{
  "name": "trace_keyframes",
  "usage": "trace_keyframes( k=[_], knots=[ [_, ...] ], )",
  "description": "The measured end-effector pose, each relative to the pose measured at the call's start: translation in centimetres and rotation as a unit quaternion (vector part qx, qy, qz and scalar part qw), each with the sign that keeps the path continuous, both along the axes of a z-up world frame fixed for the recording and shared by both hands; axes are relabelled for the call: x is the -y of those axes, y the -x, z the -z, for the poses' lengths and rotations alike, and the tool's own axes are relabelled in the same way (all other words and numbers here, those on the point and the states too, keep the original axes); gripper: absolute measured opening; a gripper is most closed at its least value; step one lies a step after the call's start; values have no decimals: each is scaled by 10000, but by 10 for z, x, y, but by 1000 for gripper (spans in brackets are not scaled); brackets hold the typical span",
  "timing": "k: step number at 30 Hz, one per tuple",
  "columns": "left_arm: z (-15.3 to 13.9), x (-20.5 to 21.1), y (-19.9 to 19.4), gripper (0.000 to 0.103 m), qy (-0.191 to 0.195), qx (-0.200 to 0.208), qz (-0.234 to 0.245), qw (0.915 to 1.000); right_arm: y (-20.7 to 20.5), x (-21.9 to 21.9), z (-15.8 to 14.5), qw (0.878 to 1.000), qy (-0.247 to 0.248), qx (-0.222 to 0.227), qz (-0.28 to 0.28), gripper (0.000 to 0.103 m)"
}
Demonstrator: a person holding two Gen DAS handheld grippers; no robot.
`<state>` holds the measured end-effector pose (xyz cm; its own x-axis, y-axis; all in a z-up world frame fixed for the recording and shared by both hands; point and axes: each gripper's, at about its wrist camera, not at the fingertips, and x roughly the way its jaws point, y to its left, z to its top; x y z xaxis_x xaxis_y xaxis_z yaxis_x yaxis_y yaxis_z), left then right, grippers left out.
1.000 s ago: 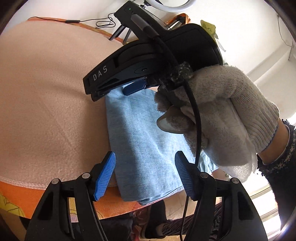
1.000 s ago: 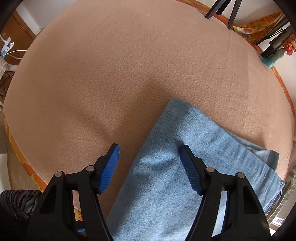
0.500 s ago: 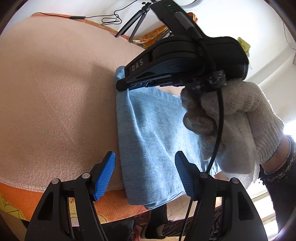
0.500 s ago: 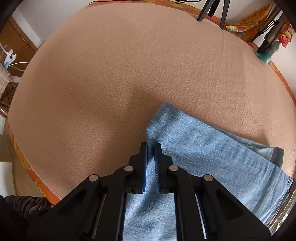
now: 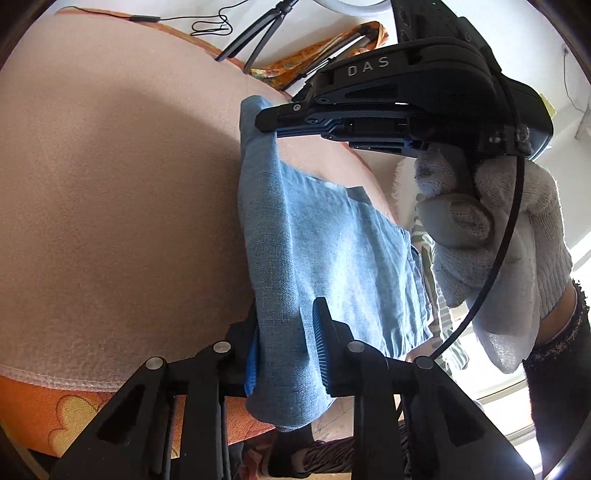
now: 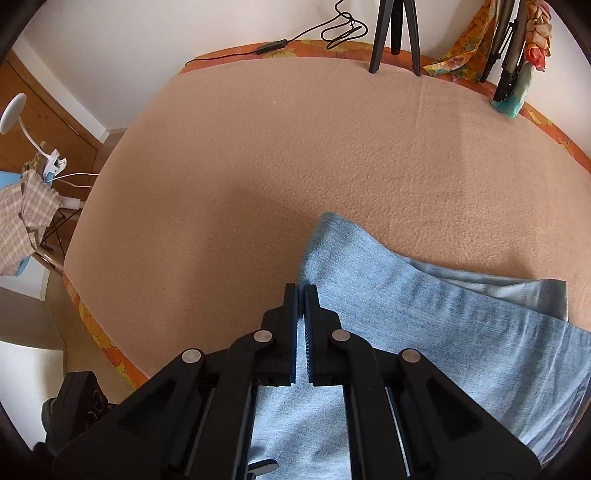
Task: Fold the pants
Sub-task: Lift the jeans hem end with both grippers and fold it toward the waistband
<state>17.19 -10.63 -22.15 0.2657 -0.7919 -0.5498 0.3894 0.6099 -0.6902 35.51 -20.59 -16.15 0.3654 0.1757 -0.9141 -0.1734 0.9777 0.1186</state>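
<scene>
Pants (image 5: pixel 325 258), light blue denim, folded in layers, lying at the near right part of a bed covered by a peach fleece blanket (image 5: pixel 110 184); one long folded edge raised off the blanket between two grips, the rest trailing over the bed's near edge. Left tongs (image 5: pixel 284 347): blue-padded fingers closed on the near end of the raised edge, cloth bunched between them. Right tongs (image 6: pixel 301 317): pressed together on the far corner of the same edge, a thin strip of denim showing between the pads; held by a white knit-gloved hand (image 5: pixel 498 236), seen from the left wrist view. Orange patterned sheet (image 6: pixel 92 325) showing under the blanket at the bed's border. Black tripod legs (image 6: pixel 393 37) and a black cable (image 6: pixel 332 29) at the far side of the bed; white clip lamp (image 6: pixel 22 122) off to the left
</scene>
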Motion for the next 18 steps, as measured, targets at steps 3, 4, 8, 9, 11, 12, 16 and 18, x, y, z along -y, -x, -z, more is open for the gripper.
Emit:
trace_keyframes(
  k=[3, 4, 8, 9, 11, 12, 16, 18],
  knots=[
    [-16, 5, 7, 16, -64, 337, 26, 9994, 5, -3, -3, 9999, 123, 25, -31, 6],
    [-21, 7, 9, 16, -87, 449, 27, 9989, 5, -3, -4, 9999, 160, 13, -6, 15],
    [-31, 10, 14, 16, -75, 618, 72, 9980, 6, -6, -4, 9997, 212, -88, -3, 43],
    [-33, 12, 15, 16, -80, 646, 89, 9978, 6, -7, -3, 9996, 244, -135, -47, 44],
    [-36, 17, 16, 16, -143, 747, 132, 9970, 9, -11, 2, 9990, 333, -264, -125, 45],
    [-37, 20, 17, 16, -164, 788, 147, 9966, 10, -13, 4, 9985, 396, -327, -169, 45],
    [-40, 25, 17, 16, -258, 852, 109, 9960, 16, -14, 15, 9966, 707, -354, -234, 37],
    [-40, 27, 20, 20, -416, 813, 3, 9958, 19, -7, 19, 9975, 619, -312, -149, 17]
  ],
)
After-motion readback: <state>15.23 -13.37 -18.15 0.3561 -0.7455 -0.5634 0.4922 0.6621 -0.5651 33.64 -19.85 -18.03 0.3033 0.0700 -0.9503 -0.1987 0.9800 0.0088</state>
